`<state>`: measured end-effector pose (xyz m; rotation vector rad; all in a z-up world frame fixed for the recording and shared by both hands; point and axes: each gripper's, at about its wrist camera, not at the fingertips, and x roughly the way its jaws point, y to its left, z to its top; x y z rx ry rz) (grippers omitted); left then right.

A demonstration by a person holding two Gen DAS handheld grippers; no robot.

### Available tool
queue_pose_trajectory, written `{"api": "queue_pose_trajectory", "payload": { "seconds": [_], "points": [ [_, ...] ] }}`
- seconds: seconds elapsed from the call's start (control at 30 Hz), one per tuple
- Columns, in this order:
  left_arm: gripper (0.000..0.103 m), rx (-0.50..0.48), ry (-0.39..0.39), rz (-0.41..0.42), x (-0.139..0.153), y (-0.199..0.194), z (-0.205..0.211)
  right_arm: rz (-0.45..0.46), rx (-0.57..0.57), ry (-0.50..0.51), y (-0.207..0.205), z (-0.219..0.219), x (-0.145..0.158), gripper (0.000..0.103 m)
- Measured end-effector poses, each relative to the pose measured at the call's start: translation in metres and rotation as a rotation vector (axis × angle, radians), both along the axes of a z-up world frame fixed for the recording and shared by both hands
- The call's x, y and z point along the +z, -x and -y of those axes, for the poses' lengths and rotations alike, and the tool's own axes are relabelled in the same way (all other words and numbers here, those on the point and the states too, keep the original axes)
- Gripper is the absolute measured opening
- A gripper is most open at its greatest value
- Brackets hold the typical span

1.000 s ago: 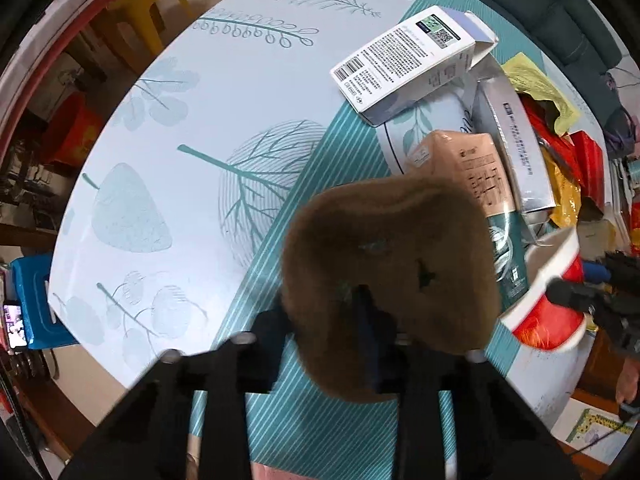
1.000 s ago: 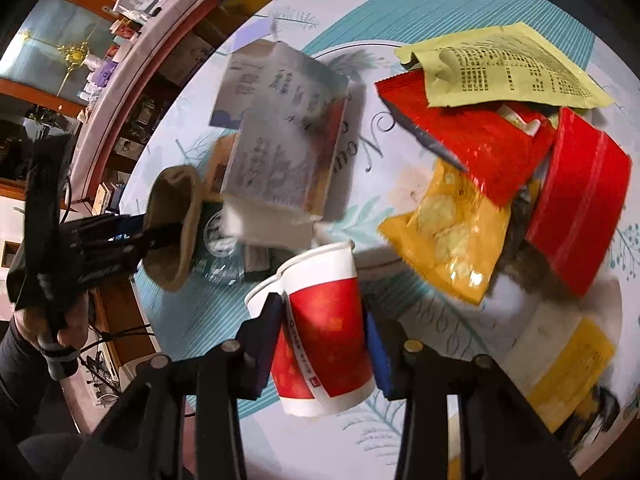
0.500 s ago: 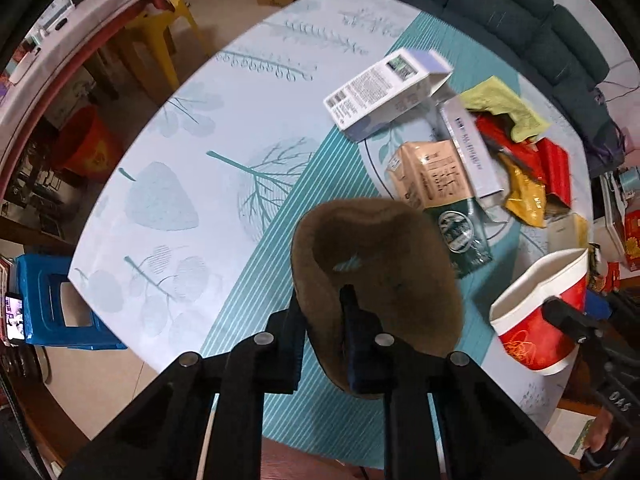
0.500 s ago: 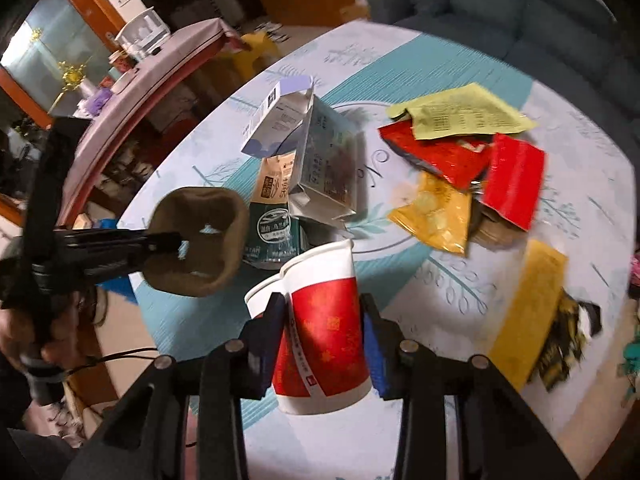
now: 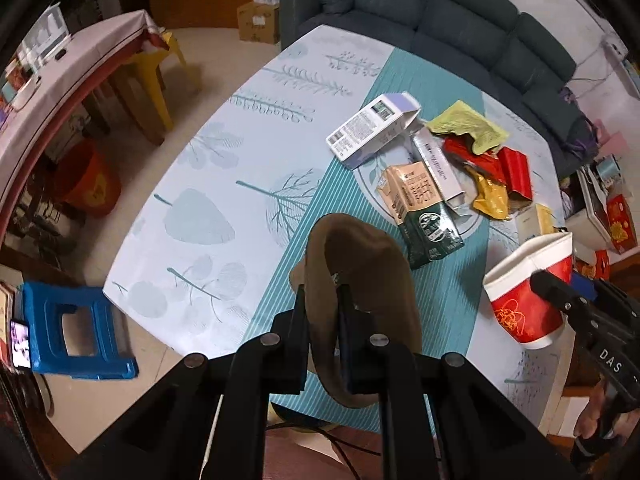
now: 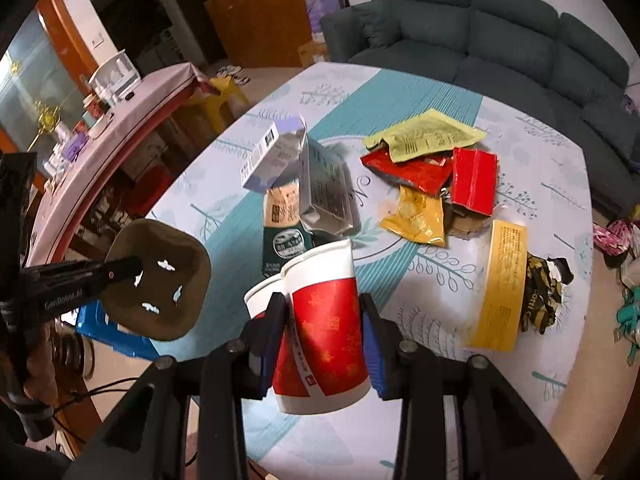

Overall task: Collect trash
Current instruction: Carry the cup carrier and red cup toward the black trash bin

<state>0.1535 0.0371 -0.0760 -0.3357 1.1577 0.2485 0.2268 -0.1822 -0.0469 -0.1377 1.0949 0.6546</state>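
A brown pulp bowl (image 5: 372, 280) hangs above the table's near edge, and my left gripper (image 5: 322, 300) is shut on its rim. From the right wrist view the same bowl (image 6: 160, 280) shows small holes in its bottom. My right gripper (image 6: 322, 308) is shut on red-and-white paper cups (image 6: 328, 332), one nested in the other, lifted off the table; the cups (image 5: 520, 300) sit right of the bowl. On the table lie a white box (image 5: 372, 128), a beige-green carton (image 5: 420, 208), a silver box (image 6: 328, 192), red wrappers (image 6: 472, 180) and yellow packets (image 6: 500, 292).
The leaf-patterned tablecloth (image 5: 208, 184) covers the round table. A blue stool (image 5: 72, 328) and a red bucket (image 5: 88, 184) stand on the floor at the left. A dark sofa (image 5: 460, 12) runs behind the table. A black-gold wrapper (image 6: 544, 292) lies near the right edge.
Both grippers have risen away from the table with the bowl and the cups, so more of the room shows. The left jaws have drawn tighter on the bowl's rim.
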Motion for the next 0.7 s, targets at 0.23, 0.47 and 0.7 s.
{"api": "queue_pose_trajectory", "payload": {
  "seconds": [0.23,0.47,0.7],
  "points": [
    [0.01,-0.1,0.001,0.062,0.02,0.015,-0.01,0.035,-0.072,0.005,0.029,-0.014,0.013,0.036],
    [0.01,-0.277,-0.029,0.101,0.035,0.042,-0.026,0.083,-0.218,-0.009,0.076,-0.032,0.029,0.036],
    [0.01,-0.403,-0.003,0.137,0.034,0.082,-0.052,0.093,-0.328,0.004,0.136,-0.058,0.026,0.036]
  ]
}}
